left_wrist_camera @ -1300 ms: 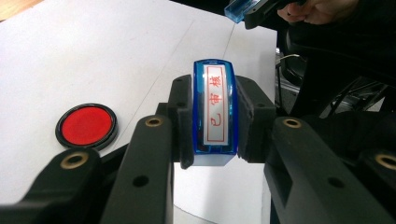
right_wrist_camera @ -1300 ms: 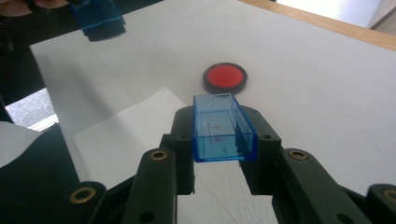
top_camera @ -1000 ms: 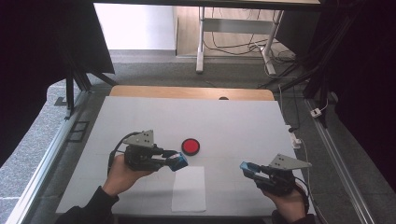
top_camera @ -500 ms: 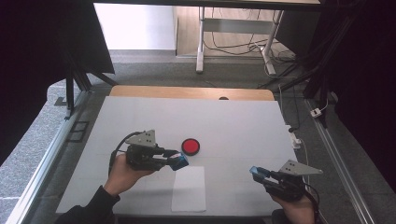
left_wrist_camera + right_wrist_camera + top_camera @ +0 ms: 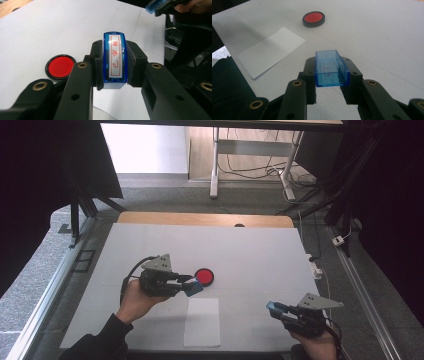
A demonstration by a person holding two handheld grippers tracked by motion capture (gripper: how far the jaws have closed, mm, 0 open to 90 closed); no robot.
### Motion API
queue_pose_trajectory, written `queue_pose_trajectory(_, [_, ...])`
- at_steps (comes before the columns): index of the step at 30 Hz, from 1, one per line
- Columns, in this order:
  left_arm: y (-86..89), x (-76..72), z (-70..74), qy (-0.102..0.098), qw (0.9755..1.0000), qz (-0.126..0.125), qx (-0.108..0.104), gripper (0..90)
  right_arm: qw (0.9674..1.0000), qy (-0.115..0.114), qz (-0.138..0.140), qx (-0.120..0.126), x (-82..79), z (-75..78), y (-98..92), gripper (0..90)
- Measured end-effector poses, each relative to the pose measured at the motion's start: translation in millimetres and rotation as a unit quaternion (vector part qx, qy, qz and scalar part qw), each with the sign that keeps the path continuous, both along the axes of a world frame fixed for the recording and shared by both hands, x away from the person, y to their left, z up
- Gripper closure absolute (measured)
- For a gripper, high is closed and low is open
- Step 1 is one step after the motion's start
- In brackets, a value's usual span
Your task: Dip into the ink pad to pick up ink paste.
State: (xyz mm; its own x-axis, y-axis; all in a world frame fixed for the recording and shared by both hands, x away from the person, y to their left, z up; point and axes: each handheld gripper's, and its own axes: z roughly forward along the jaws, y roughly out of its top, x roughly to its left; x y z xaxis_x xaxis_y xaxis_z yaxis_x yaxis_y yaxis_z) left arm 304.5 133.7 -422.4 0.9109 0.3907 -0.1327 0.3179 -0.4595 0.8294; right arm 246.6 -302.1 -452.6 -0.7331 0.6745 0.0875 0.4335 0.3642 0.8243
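Lying around: a red ink pad (image 5: 204, 276) in a black round case is sitting on the white table (image 5: 250, 250), and a white paper slip (image 5: 202, 321) is lying nearer the person, between the two hands.
Blocking: nothing is standing between the stamp and the pad; the two are sitting just beside each other.
Left gripper (image 5: 192, 286): its jaws are clenching the blue stamp (image 5: 115, 60), hovering just beside the pad.
Right gripper (image 5: 274, 308): its jaws are grasping a clear blue cap (image 5: 331, 68), well apart from the stamp, near the table's front edge.
Left gripper view: it is showing the stamp's white label with red characters, unreadable from above.
Right gripper view: it is showing the cap hollow, open side up, with faint red smears inside.
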Motion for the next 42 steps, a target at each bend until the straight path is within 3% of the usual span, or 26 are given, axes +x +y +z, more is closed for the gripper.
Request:
queue_pose_trajectory(15, [-9.5,35.2,-11.7,0.026,0.9985,0.042,0.025,70.3,1.0,0.001,-0.004,0.005,-0.2,0.5,-1.3,68.9])
queue_pose_trajectory(29, [-27.5,64.0,-19.0,0.029,0.9973,0.055,0.038,70.3,0.9998,0.006,-0.01,0.014,-0.4,-0.4,-3.5,68.9])
queue_pose_trajectory(42, [-38.8,86.0,-39.2,0.043,0.994,0.075,0.067,70.3,0.9998,0.007,-0.008,0.015,-1.4,-0.3,-4.0,68.8])
